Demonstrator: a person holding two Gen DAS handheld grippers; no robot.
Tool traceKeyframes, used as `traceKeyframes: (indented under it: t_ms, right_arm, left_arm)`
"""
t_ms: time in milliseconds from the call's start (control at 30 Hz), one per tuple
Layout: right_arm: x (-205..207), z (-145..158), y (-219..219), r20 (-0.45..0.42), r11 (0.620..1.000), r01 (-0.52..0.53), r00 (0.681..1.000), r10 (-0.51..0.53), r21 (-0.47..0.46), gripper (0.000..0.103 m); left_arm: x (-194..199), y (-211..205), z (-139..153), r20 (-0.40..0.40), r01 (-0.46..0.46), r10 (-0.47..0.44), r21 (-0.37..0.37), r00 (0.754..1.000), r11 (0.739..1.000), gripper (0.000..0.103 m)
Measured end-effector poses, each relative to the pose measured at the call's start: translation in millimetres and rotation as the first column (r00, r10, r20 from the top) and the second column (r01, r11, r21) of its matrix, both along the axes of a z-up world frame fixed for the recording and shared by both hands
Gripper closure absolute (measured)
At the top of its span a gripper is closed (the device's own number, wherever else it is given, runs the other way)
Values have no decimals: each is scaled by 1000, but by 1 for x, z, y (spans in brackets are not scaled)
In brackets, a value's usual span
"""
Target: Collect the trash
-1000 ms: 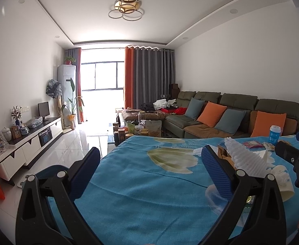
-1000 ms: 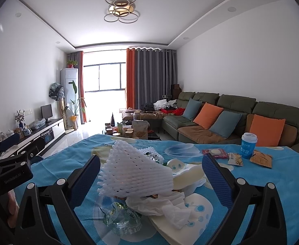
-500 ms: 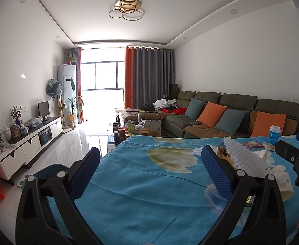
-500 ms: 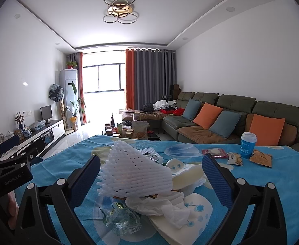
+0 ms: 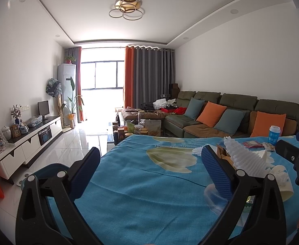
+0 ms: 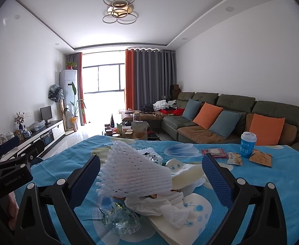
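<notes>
Trash lies heaped on the blue flowered cloth of the worktop [image 6: 271,194], right in front of the right tongs [image 6: 149,169], whose blue pads stand wide apart, released, with nothing between them. Nearest is a white foam fruit net [image 6: 133,173], resting on top of the pile; below it sit a crumpled white tissue [image 6: 161,206] and a crinkled clear plastic wrapper [image 6: 119,218], with a pale paper cup [image 6: 188,173] lying on its side just behind. Further back to the right, well apart from the pile, lie three snack packets [image 6: 234,158] beside an upright blue cup [image 6: 248,145].

The left tongs [image 5: 149,171] are likewise released, hovering over bare cloth, with the foam net [image 5: 245,159] off to their right. Beyond the worktop stands a sofa [image 6: 241,110] with orange and teal cushions.
</notes>
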State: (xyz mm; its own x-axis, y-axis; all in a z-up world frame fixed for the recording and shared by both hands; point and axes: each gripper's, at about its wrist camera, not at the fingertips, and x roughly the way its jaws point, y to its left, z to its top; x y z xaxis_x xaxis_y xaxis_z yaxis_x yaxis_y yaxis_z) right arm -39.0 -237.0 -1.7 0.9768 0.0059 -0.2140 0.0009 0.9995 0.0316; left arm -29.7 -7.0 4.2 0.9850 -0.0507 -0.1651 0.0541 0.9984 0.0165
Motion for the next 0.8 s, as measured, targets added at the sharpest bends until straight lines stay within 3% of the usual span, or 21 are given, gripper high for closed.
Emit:
traceKeyframes:
  t_ms: [800]
  right_arm:
    - [-1,0,-1,-2,1000,7,1000,-7,3,7]
  left_arm:
    - [0,-1,-3,-4,1,-1,-3,1000,1000,5]
